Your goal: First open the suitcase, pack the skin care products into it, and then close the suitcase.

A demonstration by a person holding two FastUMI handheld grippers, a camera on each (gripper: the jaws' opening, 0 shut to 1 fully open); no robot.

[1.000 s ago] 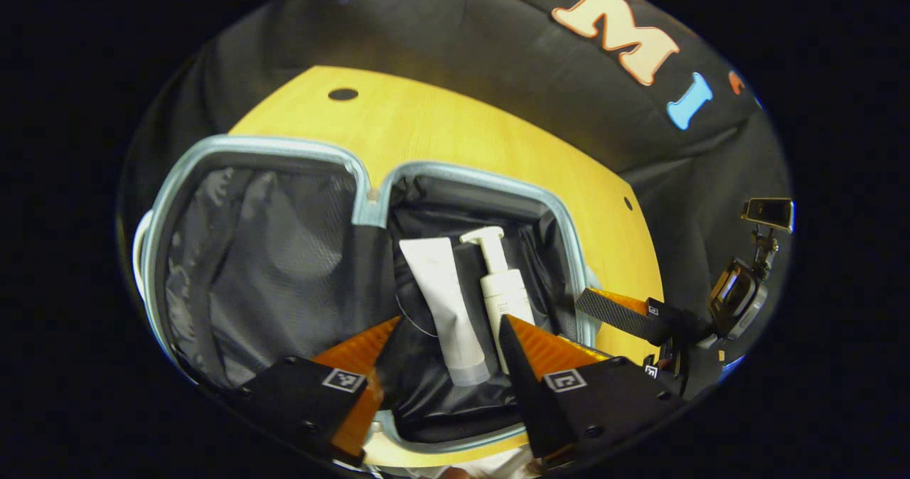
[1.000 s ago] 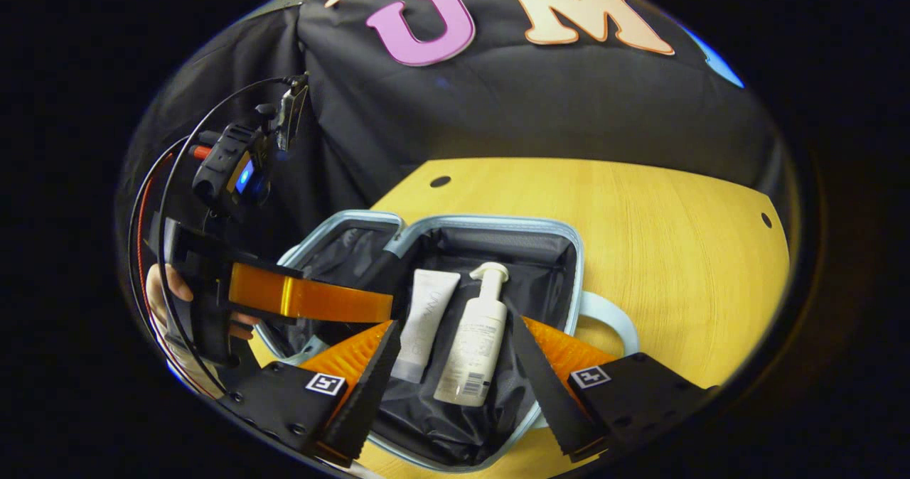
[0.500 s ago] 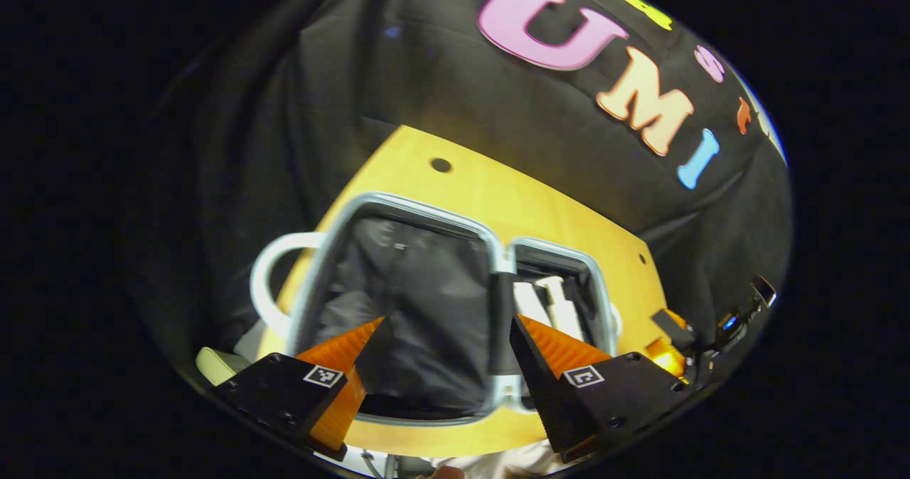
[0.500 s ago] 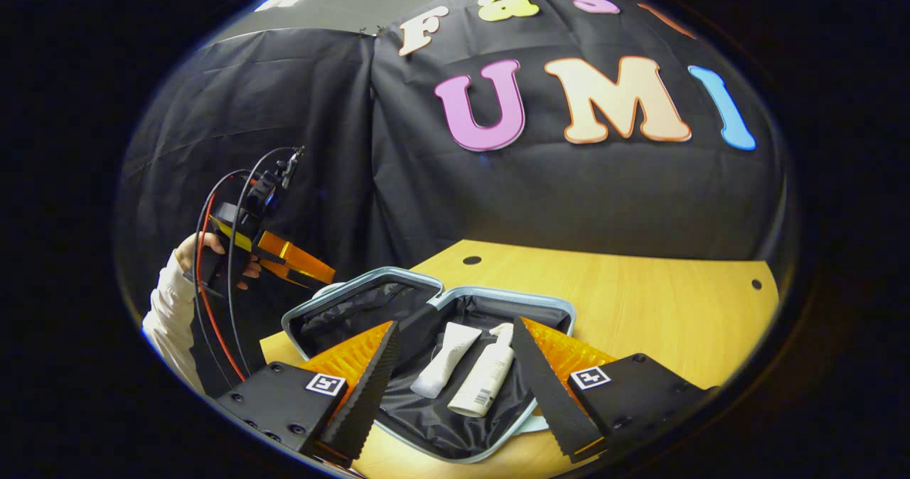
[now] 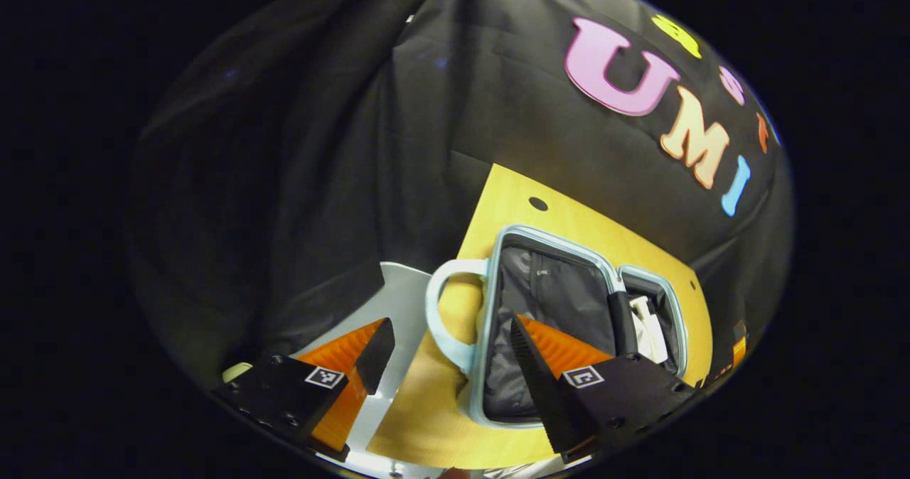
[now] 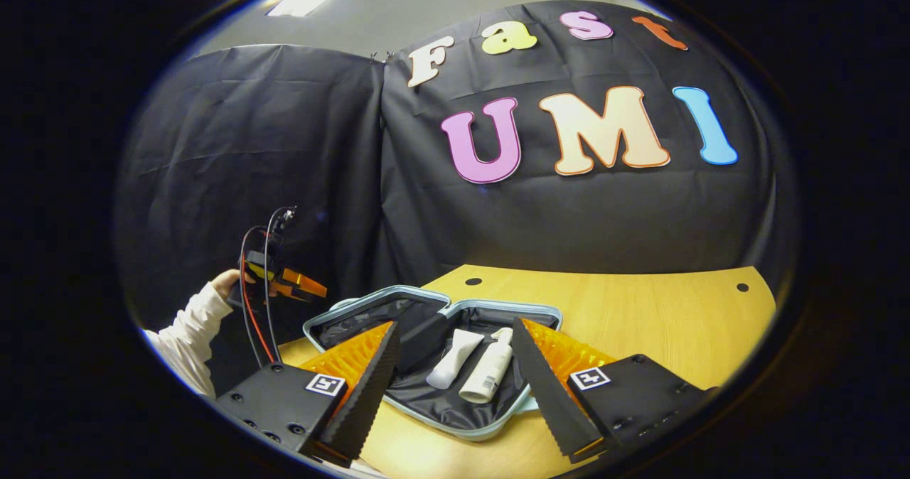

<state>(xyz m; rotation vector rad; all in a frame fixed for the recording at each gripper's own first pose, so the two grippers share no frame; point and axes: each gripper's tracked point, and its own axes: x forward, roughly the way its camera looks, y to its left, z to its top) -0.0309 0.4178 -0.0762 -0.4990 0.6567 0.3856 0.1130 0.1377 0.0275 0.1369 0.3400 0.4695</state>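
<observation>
Already the suitcase [image 6: 434, 365] lies open flat on the bench [image 6: 640, 315], its two lined halves side by side and joined along a middle hinge. In the right gripper view the half on the right holds the skin care products: one tube [image 6: 455, 368] and one pump bottle [image 6: 489, 374], two in all, lying side by side with their long axes running away from the camera and the pump head at the far end. The other half [image 5: 547, 337] looks empty, and a single looped handle [image 5: 444, 315] sticks out from its outer edge, over the bench.

Closing is, I judge, the step left, and it turns on that empty half. It lies just ahead of the left claw [image 5: 448, 351], handle side nearest, so the left hand is the better placed to swing it over the hinge onto the packed half. The left claw is spread wide with nothing between its fingers. The right claw [image 6: 455, 369] hangs above the near edge of the packed half, also spread apart and empty, well clear of the products. A sleeved hand [image 6: 226, 285] holds the left claw off the bench's left side.
</observation>
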